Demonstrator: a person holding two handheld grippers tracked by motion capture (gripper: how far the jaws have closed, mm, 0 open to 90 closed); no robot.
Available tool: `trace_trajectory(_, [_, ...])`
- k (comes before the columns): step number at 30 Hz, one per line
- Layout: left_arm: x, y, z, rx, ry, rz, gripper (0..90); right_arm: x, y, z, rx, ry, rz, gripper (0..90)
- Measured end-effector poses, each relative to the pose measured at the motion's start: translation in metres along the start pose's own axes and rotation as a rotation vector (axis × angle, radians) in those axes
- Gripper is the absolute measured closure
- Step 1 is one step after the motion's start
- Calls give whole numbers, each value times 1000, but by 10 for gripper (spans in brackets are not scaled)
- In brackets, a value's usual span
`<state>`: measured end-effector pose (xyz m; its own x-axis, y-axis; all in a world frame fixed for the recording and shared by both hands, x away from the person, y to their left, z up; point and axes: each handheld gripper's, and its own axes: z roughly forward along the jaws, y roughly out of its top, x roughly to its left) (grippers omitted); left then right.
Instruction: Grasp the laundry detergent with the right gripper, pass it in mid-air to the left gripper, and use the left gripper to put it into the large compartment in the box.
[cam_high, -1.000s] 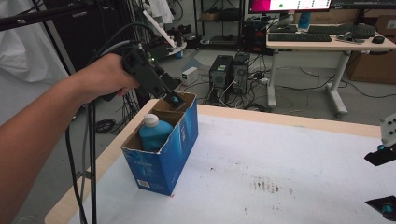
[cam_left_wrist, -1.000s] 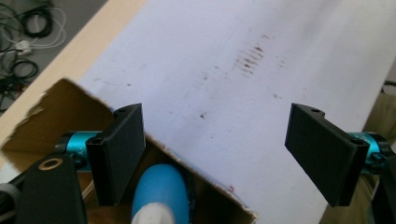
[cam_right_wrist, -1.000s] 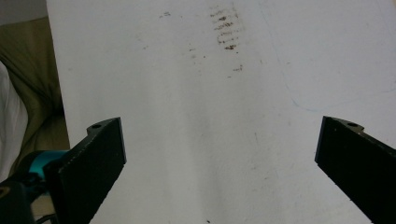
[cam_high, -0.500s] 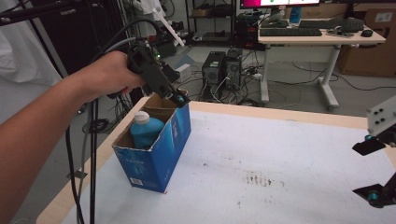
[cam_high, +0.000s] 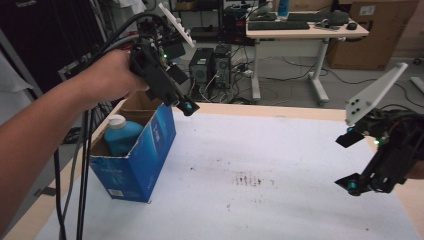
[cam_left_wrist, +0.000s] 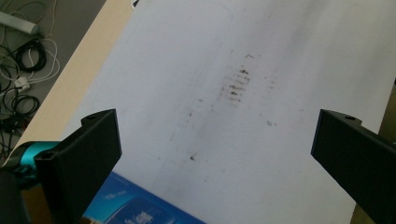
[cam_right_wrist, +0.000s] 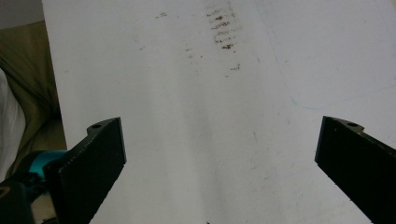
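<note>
One blue bottle (cam_high: 120, 136) with a white cap sits upright inside the open blue carton (cam_high: 150, 150) at the bench's (cam_high: 280, 200) left edge. The left gripper (cam_high: 182, 102) hangs just above the carton's far rim, jaws spread, nothing between them. The right gripper (cam_high: 352, 162) hovers well apart, also gaping and empty.

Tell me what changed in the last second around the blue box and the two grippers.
The left gripper has lifted off the far flap of the blue box, and its jaws have just been opening, with nothing between them. The blue bottle stays upright in the box, and the right gripper stays open over the table.
</note>
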<state>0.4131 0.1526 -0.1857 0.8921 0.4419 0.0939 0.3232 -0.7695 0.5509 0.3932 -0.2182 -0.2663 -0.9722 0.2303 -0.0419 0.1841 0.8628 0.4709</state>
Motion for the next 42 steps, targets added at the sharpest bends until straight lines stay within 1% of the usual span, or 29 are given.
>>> trace_trajectory(3, [-4,8,12,14,-15,18,17,-1,-2,1,1,-2,12,9])
trace_trajectory(4, [-4,8,12,14,-15,18,16,-1,-2,1,1,-2,12,9])
trace_trajectory(5, [-7,15,23,32,-33,38,16,-1,-2,2,1,-4,9,9])
trace_trajectory(8, [-12,22,37,57,-49,71,16,-2,-2,3,1,-6,16,9])
trace_trajectory(11, [-17,27,50,77,-65,90,16,-3,-1,3,-1,-4,14,9])
trace_trajectory(12, [-19,29,54,88,-70,105,16,-3,-1,3,3,-4,22,9])
trace_trajectory(13, [-21,31,59,101,-66,120,16,-3,-2,3,6,-6,24,9])
trace_trajectory(14, [-23,32,64,115,-68,129,17,-5,-2,3,6,-8,21,9])
trace_trajectory(18, [-32,36,83,164,-75,152,16,-7,-4,2,3,-14,33,9])
trace_trajectory(20, [-37,37,91,186,-89,173,17,-8,-4,2,3,-15,36,9])
trace_trajectory(21, [-39,38,94,201,-94,193,16,-8,-4,2,6,-15,39,9])
trace_trajectory(23, [-44,38,101,218,-98,201,16,-8,-4,3,9,-15,37,9])
trace_trajectory(24, [-45,39,103,228,-97,215,16,-8,-3,3,10,-17,41,9])
trace_trajectory(28, [-50,40,111,238,-104,220,16,-7,-2,5,15,-13,37,9])
trace_trajectory(31, [-53,41,116,252,-106,235,16,-6,-1,6,22,-12,33,9])
trace_trajectory(32, [-54,40,118,255,-106,227,17,-6,0,6,23,-11,29,9])
trace_trajectory(33, [-54,40,119,259,-105,230,16,-6,0,6,25,-12,32,9])
trace_trajectory(35, [-57,39,122,257,-106,221,17,-6,1,6,26,-11,29,9])
trace_trajectory(39, [-60,35,126,265,-117,220,16,-7,5,5,28,-12,24,9])
trace_trajectory(42, [-61,32,131,273,-118,217,17,-7,8,7,29,-9,20,9])
